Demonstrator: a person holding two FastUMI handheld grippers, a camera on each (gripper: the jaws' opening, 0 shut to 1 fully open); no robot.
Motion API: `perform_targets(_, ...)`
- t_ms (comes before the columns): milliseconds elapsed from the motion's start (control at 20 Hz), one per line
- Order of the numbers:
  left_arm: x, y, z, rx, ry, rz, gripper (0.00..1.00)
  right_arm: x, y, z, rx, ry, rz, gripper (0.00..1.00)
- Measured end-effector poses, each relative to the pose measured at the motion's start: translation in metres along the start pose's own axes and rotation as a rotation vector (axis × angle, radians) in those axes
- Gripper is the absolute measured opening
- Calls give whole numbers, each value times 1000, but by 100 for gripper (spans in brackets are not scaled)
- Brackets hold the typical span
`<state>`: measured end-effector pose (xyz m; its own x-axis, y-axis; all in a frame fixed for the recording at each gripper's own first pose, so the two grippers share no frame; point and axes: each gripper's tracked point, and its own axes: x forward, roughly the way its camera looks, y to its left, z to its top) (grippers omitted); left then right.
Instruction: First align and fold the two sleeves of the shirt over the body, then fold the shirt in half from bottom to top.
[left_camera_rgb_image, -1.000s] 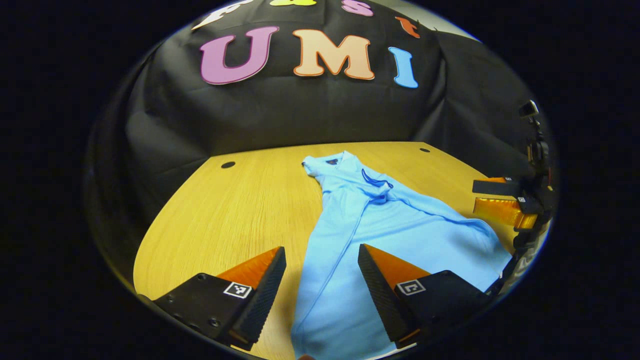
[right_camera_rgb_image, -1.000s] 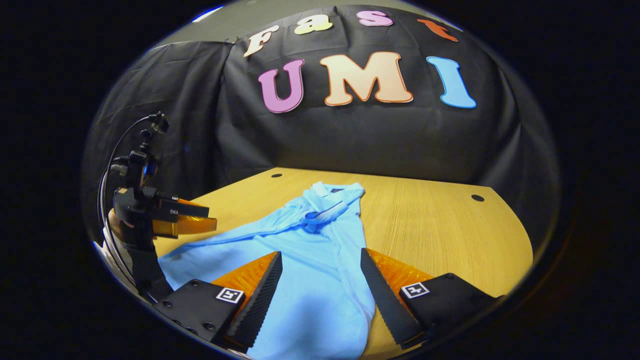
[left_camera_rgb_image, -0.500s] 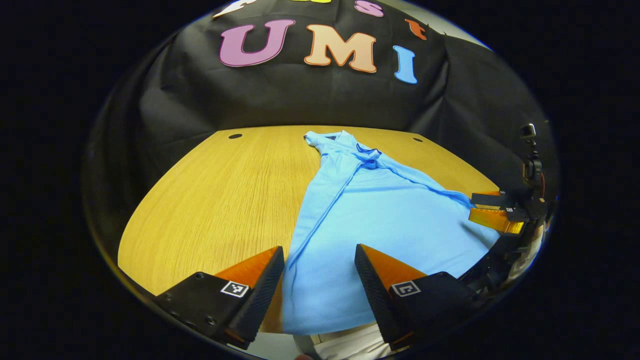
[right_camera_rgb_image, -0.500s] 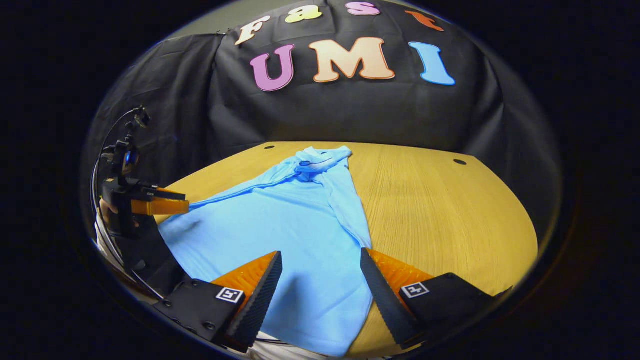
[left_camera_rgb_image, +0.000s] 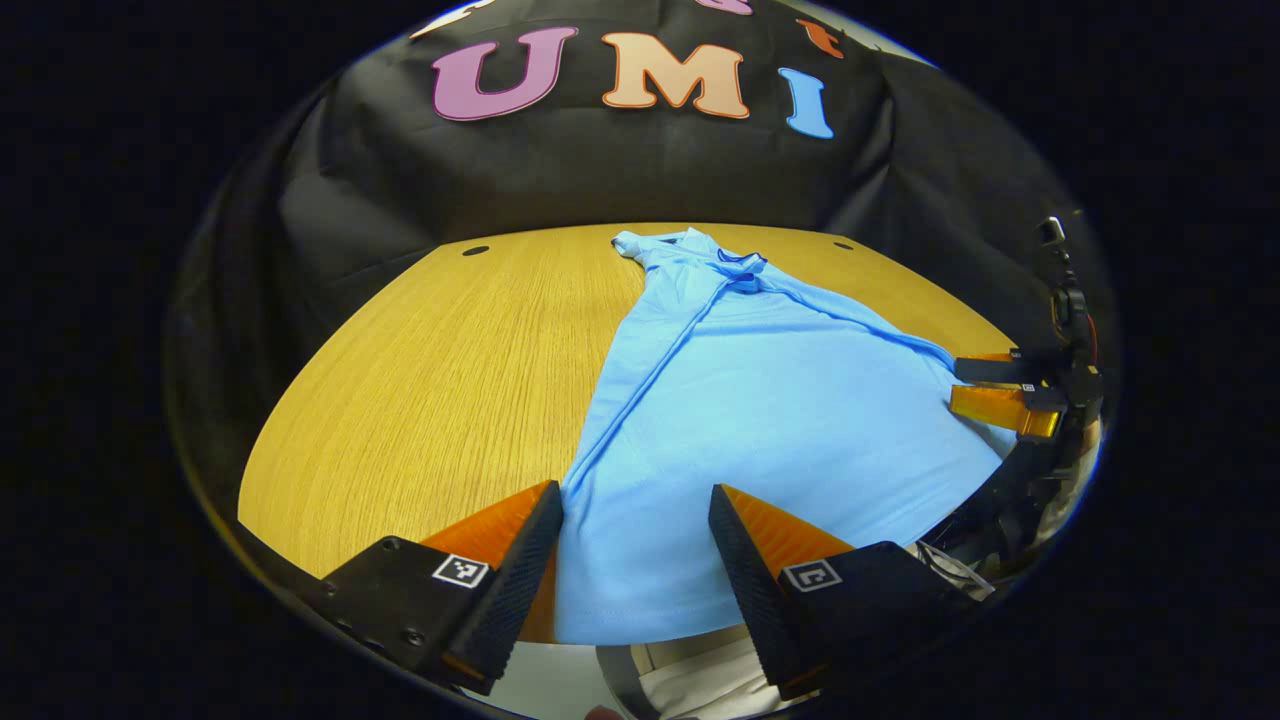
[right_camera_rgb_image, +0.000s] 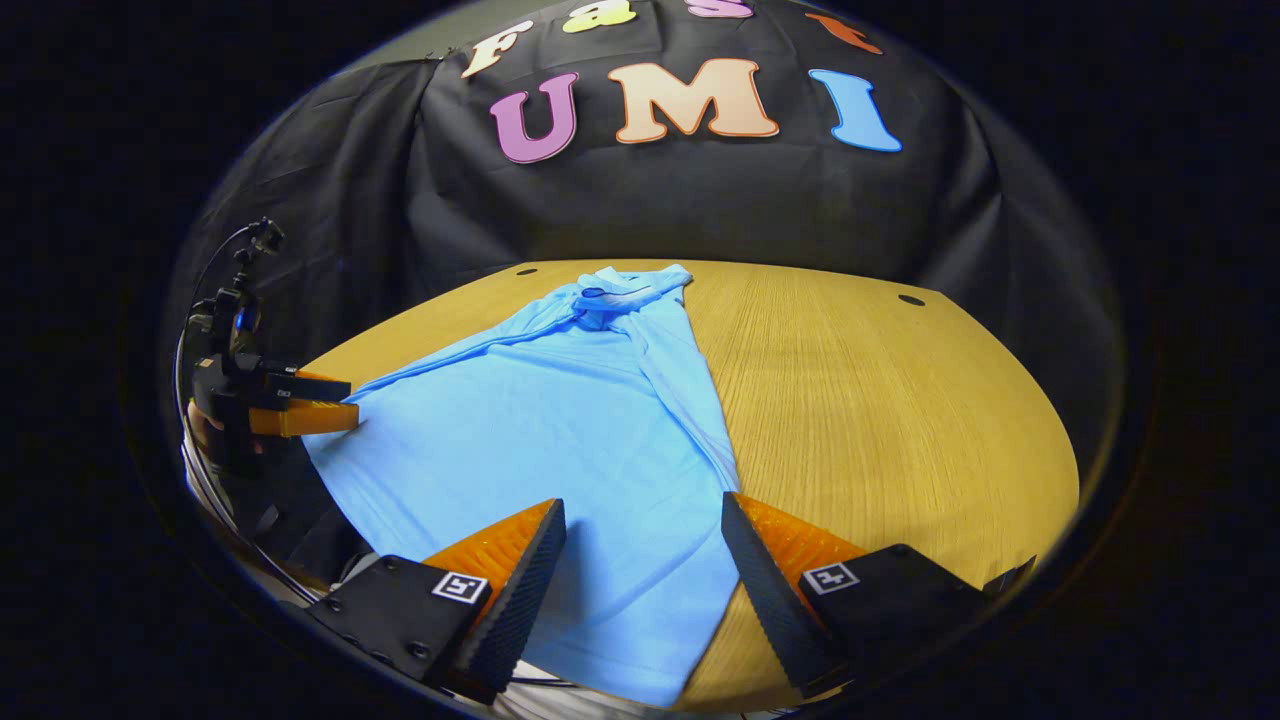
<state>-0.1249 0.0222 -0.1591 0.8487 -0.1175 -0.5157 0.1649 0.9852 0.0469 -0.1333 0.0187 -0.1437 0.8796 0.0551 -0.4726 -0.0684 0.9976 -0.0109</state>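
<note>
The scene is evenly and brightly lit from above. The shirt (left_camera_rgb_image: 760, 400) and the table (left_camera_rgb_image: 420, 370) are rendered sharp, with only soft shadows cast. Straight lines are bent strongly toward the edges of both views, where brightness falls off. No glare or motion blur is seen.

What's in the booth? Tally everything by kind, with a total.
Shirts: 1, light blue shirt
Tables: 1, wooden table
Grippers: 2, left gripper, right gripper, both open
Total: 4
</note>
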Motion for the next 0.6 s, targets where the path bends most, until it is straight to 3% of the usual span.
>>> perform_targets(100,1,-4,1,7,-22,-9,91,1,1,-1,-23,1,-10,94)
perform_targets(200,3,-9,3,21,-52,-26,89,3,2,-2,-21,7,-10,98)
perform_targets(350,7,-15,3,25,-53,-47,78,4,10,0,-15,7,9,83)
perform_targets(450,9,-20,4,33,-52,-68,66,5,16,1,-20,8,27,64)
perform_targets(500,12,-25,6,29,-63,-82,63,5,21,0,-20,7,45,64)
perform_targets(550,14,-27,7,18,-70,-87,45,6,23,0,-12,5,49,43)
perform_targets(600,17,-28,10,-5,-87,-92,38,7,24,0,-4,2,52,31)
